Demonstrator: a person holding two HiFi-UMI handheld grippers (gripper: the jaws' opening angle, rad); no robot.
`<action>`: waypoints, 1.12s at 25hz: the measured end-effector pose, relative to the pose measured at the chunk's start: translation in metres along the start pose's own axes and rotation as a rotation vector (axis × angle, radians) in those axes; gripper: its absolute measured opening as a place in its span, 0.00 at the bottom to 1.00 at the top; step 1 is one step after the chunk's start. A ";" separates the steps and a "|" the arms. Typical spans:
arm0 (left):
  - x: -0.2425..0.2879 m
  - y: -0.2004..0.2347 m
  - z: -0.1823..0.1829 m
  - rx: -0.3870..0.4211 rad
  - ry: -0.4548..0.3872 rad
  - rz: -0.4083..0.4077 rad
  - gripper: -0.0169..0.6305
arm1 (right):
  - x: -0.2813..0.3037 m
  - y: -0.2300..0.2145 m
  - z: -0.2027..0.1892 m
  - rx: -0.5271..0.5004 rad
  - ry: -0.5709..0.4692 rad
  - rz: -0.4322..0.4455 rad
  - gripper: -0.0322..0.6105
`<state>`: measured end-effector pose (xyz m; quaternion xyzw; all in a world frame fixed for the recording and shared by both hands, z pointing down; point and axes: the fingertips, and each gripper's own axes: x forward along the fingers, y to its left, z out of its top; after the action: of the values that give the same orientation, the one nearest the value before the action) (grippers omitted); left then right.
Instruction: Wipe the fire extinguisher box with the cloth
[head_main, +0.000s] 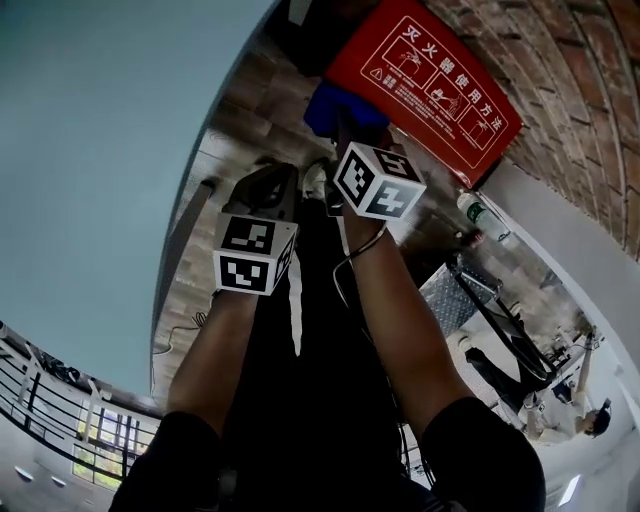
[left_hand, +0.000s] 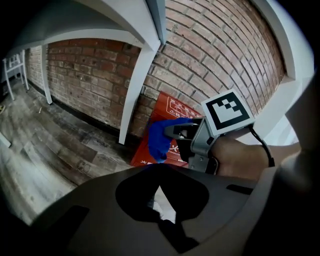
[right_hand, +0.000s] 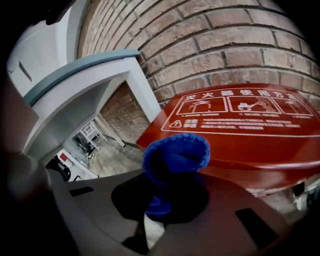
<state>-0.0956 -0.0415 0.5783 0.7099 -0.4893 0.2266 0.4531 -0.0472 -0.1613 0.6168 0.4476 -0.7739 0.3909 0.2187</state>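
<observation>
Currently, a blue cloth (right_hand: 177, 155) is being clamped in the right gripper (right_hand: 165, 200), whose jaws are being pressed onto the lower folds while the bunched upper part is being left to bulge above them. The cloth is being held at the near edge of the red fire extinguisher box (right_hand: 240, 135); whether the two are touching cannot be told. The box is being seen standing close against a brick wall (right_hand: 225, 45), its sloping lid printed with white pictograms and lettering.

From the head view, the right gripper (head_main: 345, 130) is being held out farther than the left, with the cloth (head_main: 335, 105) overlapping the lower corner of the box (head_main: 430, 70). The left gripper (head_main: 275, 185) is being kept back, beside the right forearm and well apart from the box, above a wood-patterned floor (head_main: 200, 250).

In the left gripper view, its own jaws are being shown drawn together with nothing between them, while the right gripper (left_hand: 175, 131), the cloth (left_hand: 159, 137) and the box (left_hand: 175, 107) are being seen ahead, next to a white post (left_hand: 135, 85).
</observation>
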 end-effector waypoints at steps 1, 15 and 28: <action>0.001 -0.001 -0.001 0.012 0.006 -0.002 0.02 | -0.006 -0.010 -0.002 0.010 0.000 -0.016 0.12; 0.030 -0.022 0.010 0.068 0.017 -0.032 0.02 | -0.134 -0.183 -0.038 0.032 0.121 -0.298 0.12; 0.021 -0.029 -0.011 0.046 0.037 -0.082 0.02 | -0.120 -0.206 -0.054 0.036 0.180 -0.460 0.12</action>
<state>-0.0599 -0.0387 0.5874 0.7352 -0.4461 0.2323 0.4544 0.1901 -0.1161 0.6510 0.5792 -0.6221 0.3827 0.3619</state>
